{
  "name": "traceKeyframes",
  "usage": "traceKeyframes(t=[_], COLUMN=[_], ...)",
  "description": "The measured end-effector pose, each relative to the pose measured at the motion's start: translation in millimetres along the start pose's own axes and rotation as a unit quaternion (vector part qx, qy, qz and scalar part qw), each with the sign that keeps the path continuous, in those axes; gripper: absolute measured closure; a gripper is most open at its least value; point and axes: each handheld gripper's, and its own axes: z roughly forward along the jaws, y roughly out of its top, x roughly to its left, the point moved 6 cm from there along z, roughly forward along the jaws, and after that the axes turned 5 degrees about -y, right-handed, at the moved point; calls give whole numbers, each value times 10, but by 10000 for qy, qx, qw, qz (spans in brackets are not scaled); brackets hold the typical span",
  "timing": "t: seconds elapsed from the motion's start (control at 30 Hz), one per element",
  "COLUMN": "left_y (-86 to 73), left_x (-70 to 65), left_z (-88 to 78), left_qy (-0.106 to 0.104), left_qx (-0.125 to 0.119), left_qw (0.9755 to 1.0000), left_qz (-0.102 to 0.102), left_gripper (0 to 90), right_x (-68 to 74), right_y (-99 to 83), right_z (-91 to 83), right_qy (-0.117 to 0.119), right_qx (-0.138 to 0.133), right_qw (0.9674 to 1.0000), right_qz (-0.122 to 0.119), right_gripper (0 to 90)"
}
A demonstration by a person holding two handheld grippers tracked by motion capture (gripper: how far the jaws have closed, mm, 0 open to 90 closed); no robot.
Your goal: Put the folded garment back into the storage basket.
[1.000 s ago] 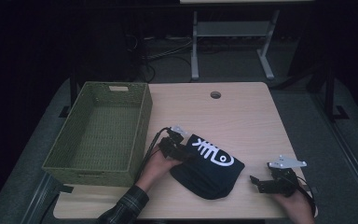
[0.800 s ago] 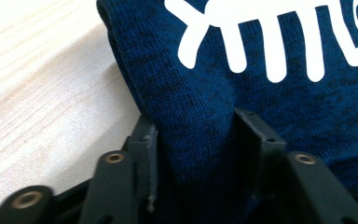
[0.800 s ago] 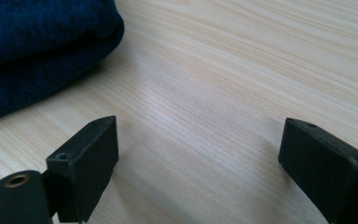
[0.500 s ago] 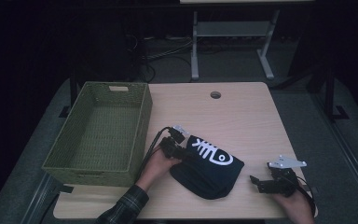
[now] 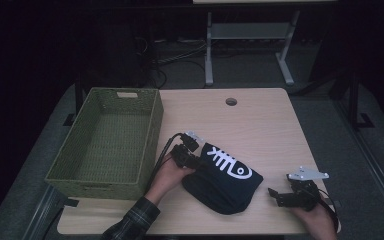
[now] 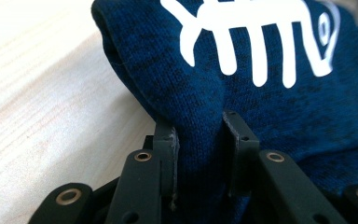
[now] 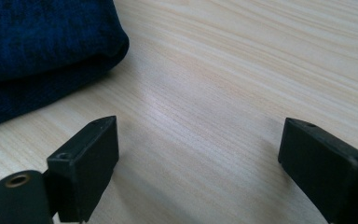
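Step in hand: pick-up of the folded garment. The dark blue garment (image 5: 223, 182), printed with a white fishbone motif, lies folded on the near centre of the counter (image 5: 260, 125), just right of the green woven basket (image 5: 105, 140).

Left hand-held gripper (image 5: 189, 159): at the garment's left edge. In the left gripper view its jaws have just been closing and now stand narrow, with a ridge of the knit fabric (image 6: 200, 140) pinched between the pads. The grip takes the fold edge, not the whole bundle.

Right hand-held gripper (image 5: 280, 196): resting near the counter's right front corner, apart from the garment. In the right gripper view its jaws stand wide over bare wood, nothing between them; the garment's folded edge (image 7: 51, 51) lies off to one side.

Judgement: grasp made, lift barely begun. The basket is empty and is the likely destination. The next move calls for raising the bundle clear and carrying it left over the basket's near wall; a one-edge grip may let the folds drop open, so support from the right would be prudent.
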Motion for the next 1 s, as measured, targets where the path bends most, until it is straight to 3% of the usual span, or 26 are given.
traceKeyframes(t=[0.27, 0.5, 1.0], left_y=[177, 254, 412], left_x=[-155, -213, -319], left_z=[-231, -409, -781], left_qy=[-90, -168, -79], left_qx=[-20, -56, -134], left_qw=[9999, 9997, 9993], left_qz=[112, 154, 352], left_gripper=[706, 706, 706], right_x=[-1, -1, 0], right_y=[0, -1, 0], right_z=[0, 0, -2], right_qy=[-2, -2, -1], right_qx=[0, 1, -5], right_qw=[10000, 10000, 10000], right_qz=[-8, -5, 11], right_gripper=[118, 118, 122])
